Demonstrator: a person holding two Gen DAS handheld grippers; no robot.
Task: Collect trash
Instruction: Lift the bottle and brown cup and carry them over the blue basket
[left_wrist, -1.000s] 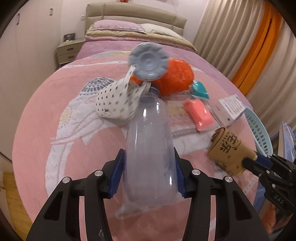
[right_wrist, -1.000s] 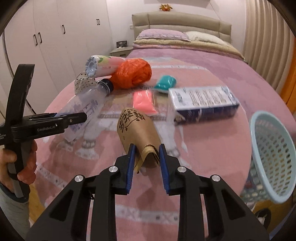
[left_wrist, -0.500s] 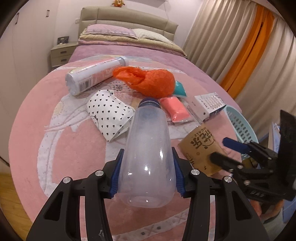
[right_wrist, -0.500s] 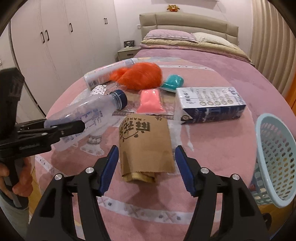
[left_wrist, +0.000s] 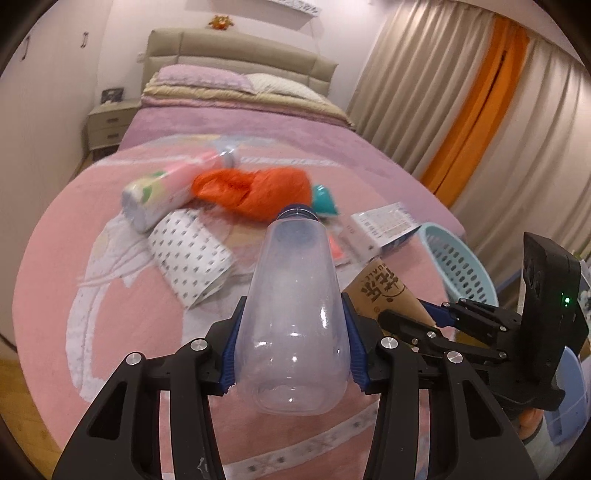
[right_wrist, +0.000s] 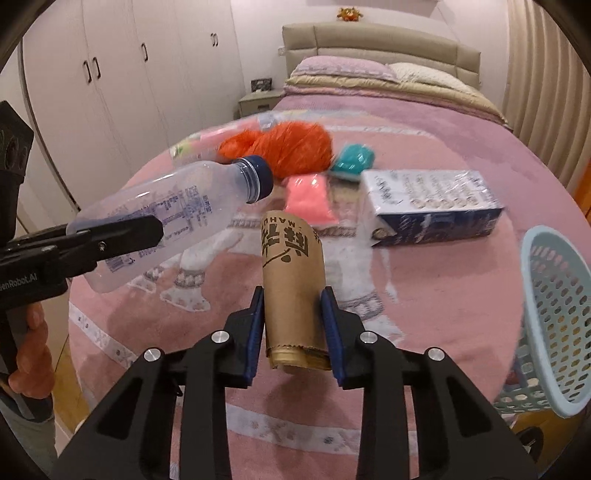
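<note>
My left gripper (left_wrist: 293, 345) is shut on a clear plastic bottle (left_wrist: 295, 314) with a blue cap and holds it above the pink blanket; the bottle also shows in the right wrist view (right_wrist: 173, 218). My right gripper (right_wrist: 295, 332) is shut on a brown paper cup (right_wrist: 291, 280) with dark printed characters, lifted off the blanket; the cup also shows in the left wrist view (left_wrist: 384, 291). A light blue perforated basket (right_wrist: 554, 314) stands at the bed's right edge, to the right of both grippers.
On the blanket lie an orange plastic bag (right_wrist: 291, 147), a pink packet (right_wrist: 308, 199), a teal item (right_wrist: 352, 158), a blue and white carton (right_wrist: 432, 206), a polka-dot paper cup (left_wrist: 192, 254) and a pastel can (left_wrist: 162, 192). White wardrobes (right_wrist: 110, 92) stand left.
Both grippers have risen and pulled back from the bed with their loads. The right gripper opened half a second ago and has closed on the brown cup again.
</note>
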